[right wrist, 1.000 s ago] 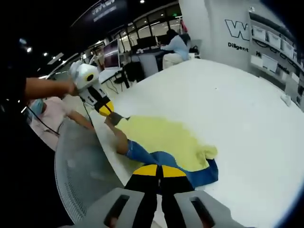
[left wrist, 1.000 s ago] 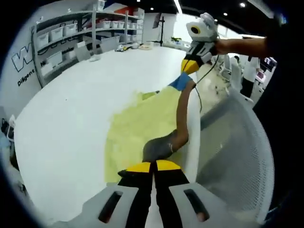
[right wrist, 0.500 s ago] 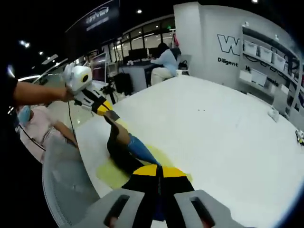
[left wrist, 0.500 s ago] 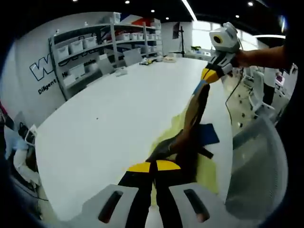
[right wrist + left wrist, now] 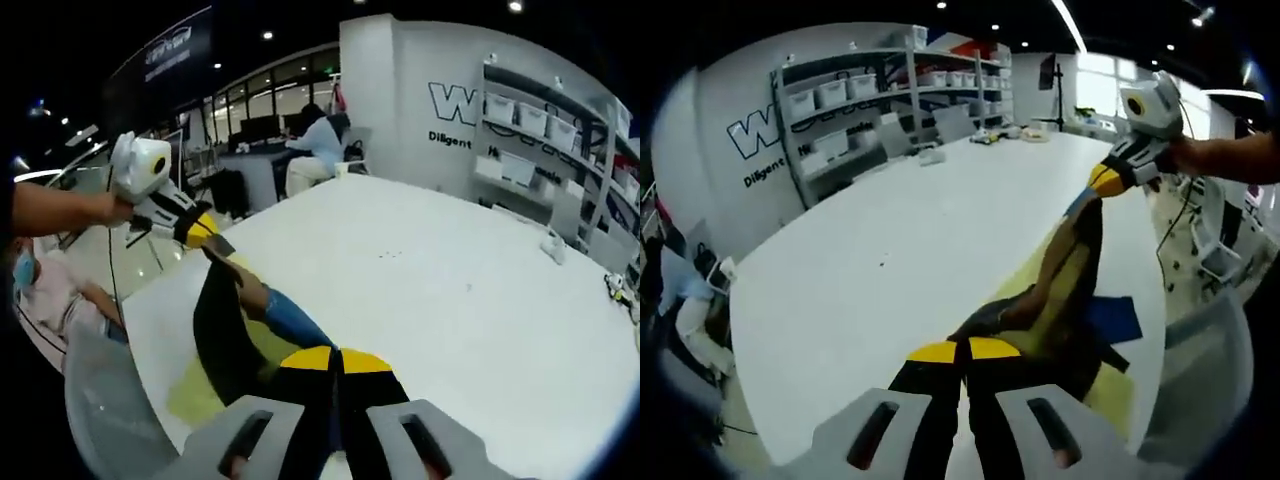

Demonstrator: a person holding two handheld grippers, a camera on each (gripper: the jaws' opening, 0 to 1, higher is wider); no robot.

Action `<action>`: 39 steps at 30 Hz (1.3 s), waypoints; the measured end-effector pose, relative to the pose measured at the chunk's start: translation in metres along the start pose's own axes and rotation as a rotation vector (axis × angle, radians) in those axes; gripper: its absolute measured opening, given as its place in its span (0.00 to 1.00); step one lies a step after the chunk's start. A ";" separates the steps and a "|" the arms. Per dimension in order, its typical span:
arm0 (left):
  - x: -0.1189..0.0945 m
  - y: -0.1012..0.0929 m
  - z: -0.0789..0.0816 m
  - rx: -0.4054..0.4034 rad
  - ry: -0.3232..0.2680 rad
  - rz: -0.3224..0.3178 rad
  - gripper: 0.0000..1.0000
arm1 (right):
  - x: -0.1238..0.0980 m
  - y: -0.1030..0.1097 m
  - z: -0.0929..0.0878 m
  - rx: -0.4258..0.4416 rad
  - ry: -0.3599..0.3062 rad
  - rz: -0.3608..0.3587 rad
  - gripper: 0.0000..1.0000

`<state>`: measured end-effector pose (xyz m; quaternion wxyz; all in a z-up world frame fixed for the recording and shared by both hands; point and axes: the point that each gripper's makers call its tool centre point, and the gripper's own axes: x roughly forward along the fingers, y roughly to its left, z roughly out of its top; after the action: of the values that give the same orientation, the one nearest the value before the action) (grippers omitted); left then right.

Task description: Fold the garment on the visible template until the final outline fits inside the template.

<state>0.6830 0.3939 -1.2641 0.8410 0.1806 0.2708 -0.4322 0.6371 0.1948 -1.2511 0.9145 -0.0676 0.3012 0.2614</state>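
With the garment (image 5: 1060, 290) strung taut between my left gripper (image 5: 962, 352) and right gripper (image 5: 338, 362), both jaws pinching it, its long axis runs gripper-to-gripper above the yellow template (image 5: 200, 385) on the worktop (image 5: 900, 250).

count: 1 garment (image 5: 1060, 290), 1 yellow template (image 5: 215, 385), 1 white bench (image 5: 900, 250). 2 grippers: left gripper (image 5: 962, 352), right gripper (image 5: 340, 362), jaws closed on the garment. 1 shelving unit (image 5: 870, 95). 1 seated person (image 5: 312, 145).
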 end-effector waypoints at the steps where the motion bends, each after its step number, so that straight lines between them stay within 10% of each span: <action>1: 0.002 0.001 0.001 -0.004 0.007 0.004 0.00 | 0.002 -0.001 0.001 0.002 0.001 -0.003 0.00; 39: 0.134 0.097 -0.039 -0.214 0.162 0.061 0.00 | 0.158 -0.090 -0.019 -0.070 0.133 -0.165 0.00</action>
<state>0.8158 0.3849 -1.3706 0.8435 0.1324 0.3769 -0.3591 0.7819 0.1819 -1.3626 0.9079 -0.1415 0.3455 0.1907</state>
